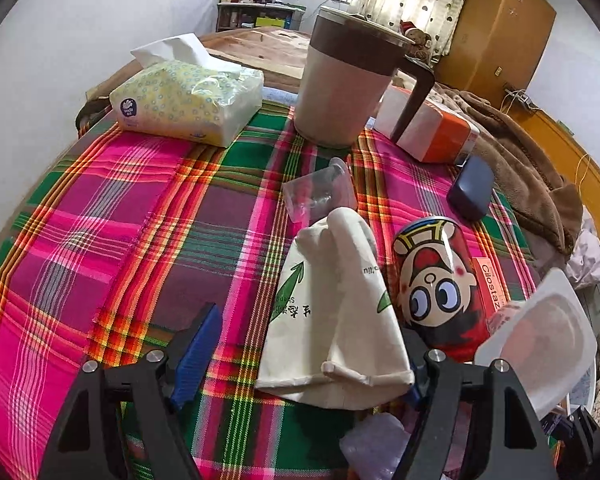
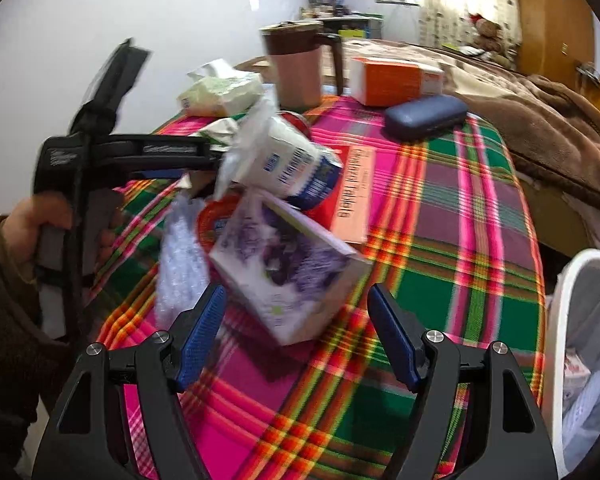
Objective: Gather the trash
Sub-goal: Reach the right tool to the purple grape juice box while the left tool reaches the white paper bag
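I am judging the job as barely begun: plenty of litter is lying on the plaid counter, and the white bin at the right edge is showing only a little inside. My left gripper is standing spread around a crumpled cream paper wrapper, not yet pinching it. My right gripper is gaping wide, empty, nearing a tilted purple-printed carton. A white cup is leaning beyond it.
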A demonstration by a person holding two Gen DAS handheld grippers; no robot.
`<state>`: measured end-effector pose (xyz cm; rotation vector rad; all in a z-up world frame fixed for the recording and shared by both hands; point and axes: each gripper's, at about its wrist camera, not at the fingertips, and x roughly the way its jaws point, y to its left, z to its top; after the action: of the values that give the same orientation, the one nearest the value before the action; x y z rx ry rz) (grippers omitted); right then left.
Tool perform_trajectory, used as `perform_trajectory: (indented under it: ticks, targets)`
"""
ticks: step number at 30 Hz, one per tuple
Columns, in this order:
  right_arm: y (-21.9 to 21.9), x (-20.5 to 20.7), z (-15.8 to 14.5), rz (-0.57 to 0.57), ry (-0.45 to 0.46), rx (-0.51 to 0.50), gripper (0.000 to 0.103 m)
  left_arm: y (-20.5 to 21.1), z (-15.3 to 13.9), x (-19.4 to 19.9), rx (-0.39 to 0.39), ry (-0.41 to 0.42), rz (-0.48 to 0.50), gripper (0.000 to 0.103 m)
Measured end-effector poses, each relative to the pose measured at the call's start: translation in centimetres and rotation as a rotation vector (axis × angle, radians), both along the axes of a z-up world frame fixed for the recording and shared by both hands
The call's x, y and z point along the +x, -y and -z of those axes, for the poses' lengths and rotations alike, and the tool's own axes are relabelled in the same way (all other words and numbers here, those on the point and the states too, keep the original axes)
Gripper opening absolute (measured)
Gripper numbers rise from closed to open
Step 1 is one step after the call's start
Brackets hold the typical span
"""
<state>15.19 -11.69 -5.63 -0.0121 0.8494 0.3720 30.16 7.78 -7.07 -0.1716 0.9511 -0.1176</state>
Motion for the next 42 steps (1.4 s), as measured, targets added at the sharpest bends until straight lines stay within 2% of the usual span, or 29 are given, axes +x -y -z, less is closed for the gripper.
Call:
perform_trajectory:
  ticks: [3, 9, 12, 15, 19, 29, 36, 42]
  targets:
    - [-0.9, -0.3, -0.2, -0.036, 0.048, -0.083, 0.075, 0.2, 0.0, 0.1, 0.044, -0.001, -0.002, 0.059]
    - [-1.1, 0.2, -0.8, -0.065, 0.132, -0.177, 0.075, -0.2, 0.0, 0.0, 0.055, 0.002, 0.005, 0.055]
    - [-1.2, 0.8, -1.0, -0.108, 0.139, -0.198, 0.075, -0.3, 0.0, 0.0, 0.052, 0.001, 0.007, 0.054]
    - [-1.2, 1.4, -1.0, -0.163, 0.122, -0.177, 0.075, -0.5, 0.0, 0.0, 0.045, 0.001, 0.007, 0.054]
    - [-1.7, 1.7, -0.4, -0.173, 0.102, -0.216, 0.075, -0.2, 0.1, 0.1, 0.061, 0.008, 0.013, 0.055]
    - [-1.0, 0.9, -0.2, -0.123, 0.073, -0.155, 0.074, 0.4, 0.2, 0.3, 0.092, 0.011, 0.005, 0.056]
    - [-0.6, 0.4, -0.2, -0.111, 0.074, -0.121, 0.073, 0.0, -0.2, -0.4, 0.085, 0.023, -0.007, 0.048]
    - [0.5, -0.3, -0.8, -0.073, 0.093, -0.071, 0.073, 0.0, -0.7, -1.8, 0.088, 0.035, -0.011, 0.045]
